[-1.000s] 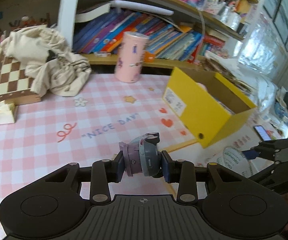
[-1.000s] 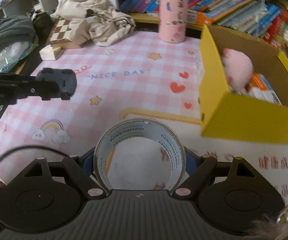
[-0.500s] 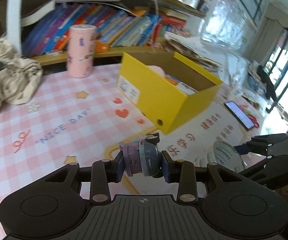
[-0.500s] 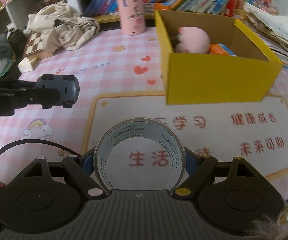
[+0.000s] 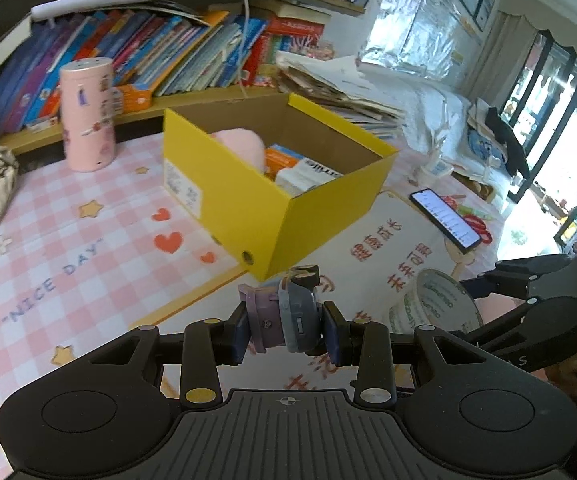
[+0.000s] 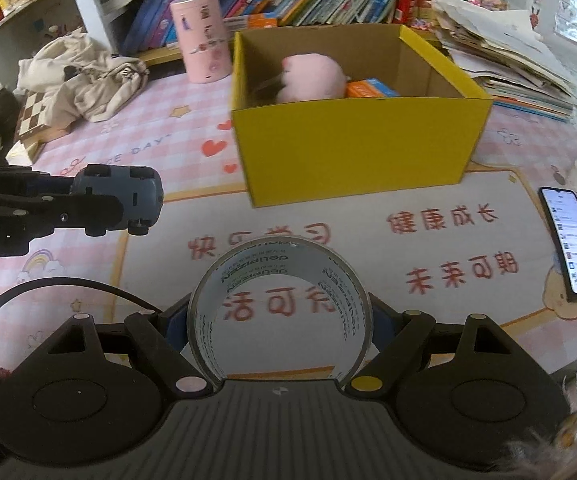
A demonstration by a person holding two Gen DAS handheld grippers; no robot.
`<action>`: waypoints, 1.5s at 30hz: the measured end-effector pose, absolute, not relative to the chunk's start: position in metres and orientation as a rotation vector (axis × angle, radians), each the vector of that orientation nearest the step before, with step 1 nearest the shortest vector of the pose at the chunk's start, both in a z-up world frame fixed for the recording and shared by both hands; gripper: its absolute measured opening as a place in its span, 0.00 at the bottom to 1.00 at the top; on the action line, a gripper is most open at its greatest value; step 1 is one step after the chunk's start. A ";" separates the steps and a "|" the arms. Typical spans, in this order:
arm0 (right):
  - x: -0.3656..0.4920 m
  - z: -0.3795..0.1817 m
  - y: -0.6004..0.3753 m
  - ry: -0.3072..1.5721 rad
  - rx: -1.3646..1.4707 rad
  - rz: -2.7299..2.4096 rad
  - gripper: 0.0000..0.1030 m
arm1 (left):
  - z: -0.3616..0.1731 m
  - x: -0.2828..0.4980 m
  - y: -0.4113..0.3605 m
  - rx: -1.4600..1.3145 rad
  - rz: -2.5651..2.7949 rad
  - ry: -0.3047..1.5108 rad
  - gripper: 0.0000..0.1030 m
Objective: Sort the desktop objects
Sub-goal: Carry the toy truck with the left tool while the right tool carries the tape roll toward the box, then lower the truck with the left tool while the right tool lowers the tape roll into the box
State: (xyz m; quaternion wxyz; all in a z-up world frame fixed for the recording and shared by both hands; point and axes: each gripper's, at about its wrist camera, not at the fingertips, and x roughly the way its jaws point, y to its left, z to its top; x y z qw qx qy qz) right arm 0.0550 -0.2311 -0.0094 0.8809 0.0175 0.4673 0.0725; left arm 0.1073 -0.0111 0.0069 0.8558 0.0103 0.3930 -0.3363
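Note:
My left gripper is shut on a small blue-grey and purple toy car, held above the mat just short of the yellow box. The same toy car shows at the left of the right wrist view. My right gripper is shut on a roll of clear tape, also seen as the tape roll at the right of the left wrist view. Inside the yellow box lie a pink plush and an orange packet.
A pink cylinder stands behind the box near the bookshelf. A phone lies lit on the mat at the right. Beige cloth covers a chessboard at the left. Stacked papers sit right of the box.
Both grippers have swung rightwards across the table with their loads, so the yellow box now sits nearer the middle of each view. The phone has come into sight.

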 end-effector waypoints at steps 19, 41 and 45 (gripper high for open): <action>0.083 -0.007 -0.314 0.967 0.022 0.203 0.81 | 0.010 0.115 -0.099 0.046 -0.674 0.825 0.34; 0.144 0.044 -0.381 0.736 0.019 0.320 0.80 | 0.051 0.137 -0.149 -0.014 -0.544 0.660 0.34; 0.169 0.058 -0.379 0.668 -0.010 0.342 0.80 | 0.059 0.153 -0.152 0.027 -0.492 0.606 0.34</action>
